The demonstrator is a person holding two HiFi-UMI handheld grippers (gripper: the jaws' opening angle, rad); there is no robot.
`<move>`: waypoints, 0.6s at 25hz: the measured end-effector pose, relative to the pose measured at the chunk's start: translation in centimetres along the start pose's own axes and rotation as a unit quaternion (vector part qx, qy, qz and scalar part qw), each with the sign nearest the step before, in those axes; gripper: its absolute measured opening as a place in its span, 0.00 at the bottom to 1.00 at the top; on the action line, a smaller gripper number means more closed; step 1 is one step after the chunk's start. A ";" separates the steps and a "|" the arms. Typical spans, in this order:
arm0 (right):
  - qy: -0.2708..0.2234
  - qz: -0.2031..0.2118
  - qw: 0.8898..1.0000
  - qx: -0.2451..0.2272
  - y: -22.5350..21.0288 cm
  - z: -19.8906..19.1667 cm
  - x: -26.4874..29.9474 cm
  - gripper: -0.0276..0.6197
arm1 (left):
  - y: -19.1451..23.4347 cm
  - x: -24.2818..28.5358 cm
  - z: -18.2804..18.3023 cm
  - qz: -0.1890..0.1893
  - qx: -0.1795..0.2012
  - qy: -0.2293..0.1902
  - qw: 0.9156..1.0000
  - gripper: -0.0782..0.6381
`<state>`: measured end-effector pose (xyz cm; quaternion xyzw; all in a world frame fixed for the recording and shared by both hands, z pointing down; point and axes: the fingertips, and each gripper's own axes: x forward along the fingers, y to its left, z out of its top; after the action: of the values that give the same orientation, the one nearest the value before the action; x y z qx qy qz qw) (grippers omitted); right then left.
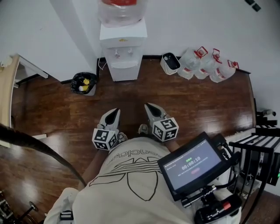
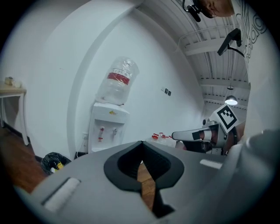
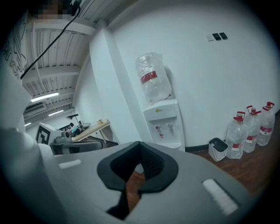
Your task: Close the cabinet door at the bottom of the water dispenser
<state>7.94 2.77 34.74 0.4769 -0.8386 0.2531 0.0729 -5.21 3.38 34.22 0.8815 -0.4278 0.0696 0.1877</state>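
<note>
Far left of the water dispenser (image 1: 123, 48) a table (image 1: 8, 83) edge shows, and nearer to it, just left of its base, sits a black rubbish bag (image 1: 83, 83) against the wall.

The left gripper (image 1: 113, 113) is held well in front of the dispenser, pointing towards it. Its jaws are closed together with nothing between them; only a sliver of wooden floor (image 1: 197, 100) shows through the gap behind the tips.

The dispenser itself stands against the wall: a white box with two taps, a drip tray below them and a clear bottle (image 1: 120, 11) with a red label upended on top. The cabinet door belongs on its lower front (image 1: 124, 74). From above that panel is steeply foreshortened, and both gripper views hide it behind their own bodies, so whether the door hangs ajar I cannot tell.

The right gripper (image 1: 149, 107) is beside the left one, equally far from the dispenser, jaws likewise closed and empty.

Right of the dispenser stand a small white bin (image 1: 169, 62) and a row of water jugs (image 1: 205, 65).

This looks like the approach, with no contact made. The next move probably calls for stepping closer, dropping one gripper low and pushing the door's free edge flat.
</note>
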 end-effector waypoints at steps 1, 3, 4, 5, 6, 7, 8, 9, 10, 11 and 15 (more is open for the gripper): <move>0.004 0.001 1.000 -0.002 -0.1 -0.1 0.0 0.05 | -0.1 0.0 -0.1 0.000 -0.001 0.001 1.000 0.14; 0.012 0.002 1.000 -0.002 -0.3 -0.3 0.1 0.05 | -0.3 -0.2 -0.3 0.002 -0.004 -0.001 1.000 0.14; 0.014 0.002 1.000 -0.001 -0.3 -0.5 0.1 0.05 | -0.3 -0.4 -0.3 0.003 -0.005 -0.003 1.000 0.14; 0.016 0.001 1.000 -0.002 -0.2 -0.7 0.0 0.05 | -0.3 -0.6 -0.4 0.004 -0.007 -0.005 1.000 0.14; 0.017 0.000 1.000 -0.003 -0.1 -0.7 0.0 0.05 | -0.2 -0.8 -0.3 0.006 -0.007 -0.007 1.000 0.14; 0.017 0.000 1.000 -0.005 -0.1 -0.7 0.1 0.05 | -0.1 -0.8 -0.2 0.008 -0.007 -0.009 1.000 0.14; 0.017 0.001 1.000 -0.006 -0.1 -0.5 0.2 0.05 | 0.0 -0.7 0.2 0.009 -0.007 -0.011 1.000 0.14; 0.016 0.003 1.000 -0.006 -0.1 -0.3 0.3 0.05 | 0.1 -0.5 0.6 0.009 -0.006 -0.013 1.000 0.14; 0.015 0.004 1.000 -0.005 -0.1 -0.2 0.4 0.05 | 0.1 -0.5 0.9 0.009 -0.005 -0.016 1.000 0.14; 0.013 0.006 1.000 -0.004 0.0 -0.2 0.4 0.05 | 0.2 -0.6 1.1 0.009 -0.004 -0.019 1.000 0.14; 0.009 0.013 1.000 -0.006 0.8 -0.7 0.4 0.05 | 0.1 -1.4 1.1 0.007 0.001 -0.029 1.000 0.14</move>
<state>6.95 3.18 35.24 0.4628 -0.8457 0.2532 0.0801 -6.19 3.90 32.81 0.8801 -0.4392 0.0459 0.1744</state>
